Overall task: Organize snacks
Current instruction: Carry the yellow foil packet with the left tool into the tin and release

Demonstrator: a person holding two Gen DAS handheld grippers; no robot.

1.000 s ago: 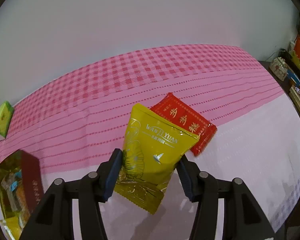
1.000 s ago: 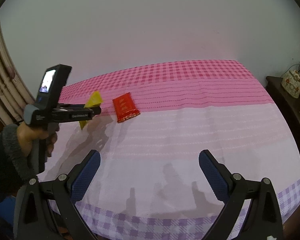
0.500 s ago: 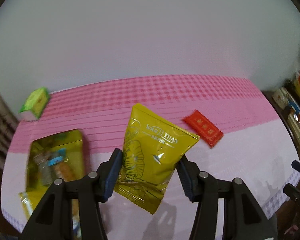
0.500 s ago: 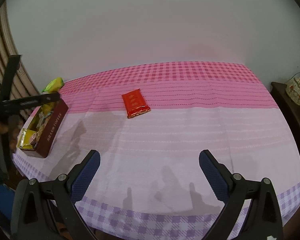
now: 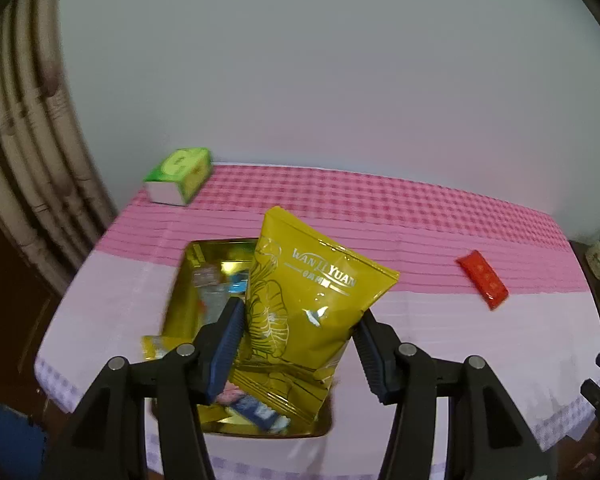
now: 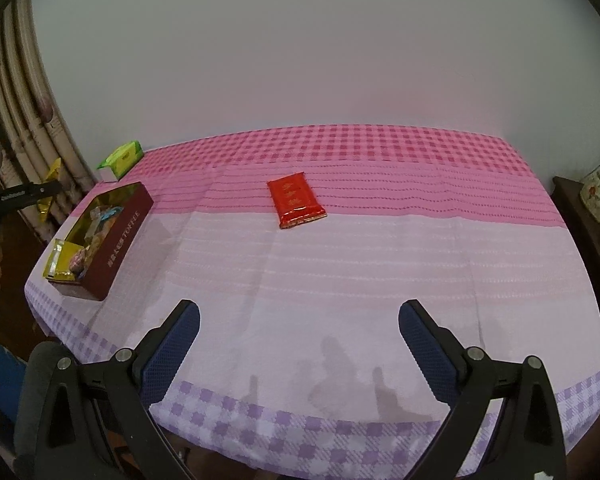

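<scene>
**Yellow pouch held above the toffee tin**

The left gripper (image 5: 298, 328) pinches one yellow snack pouch (image 5: 308, 304) over the open toffee tin (image 6: 118, 236) near the table's left edge. One red packet (image 6: 296, 200) lies mid-cloth, bare tablecloth (image 6: 380, 272) around it. The right gripper (image 6: 300, 340) is spread, holding nothing. One green tissue pack (image 5: 180, 174) sits at the far corner.

Left gripper (image 5: 298, 338): black angular frame, two ribbed dark-blue pads, silver round screw heads along the arms. In the right wrist view its black bar, at the left edge, carries small white lettering, unreadable.

Right gripper (image 6: 299, 342): same black frame, textured navy pads, silver screws. Grey knit sleeve (image 6: 36, 396) at lower left.
</scene>
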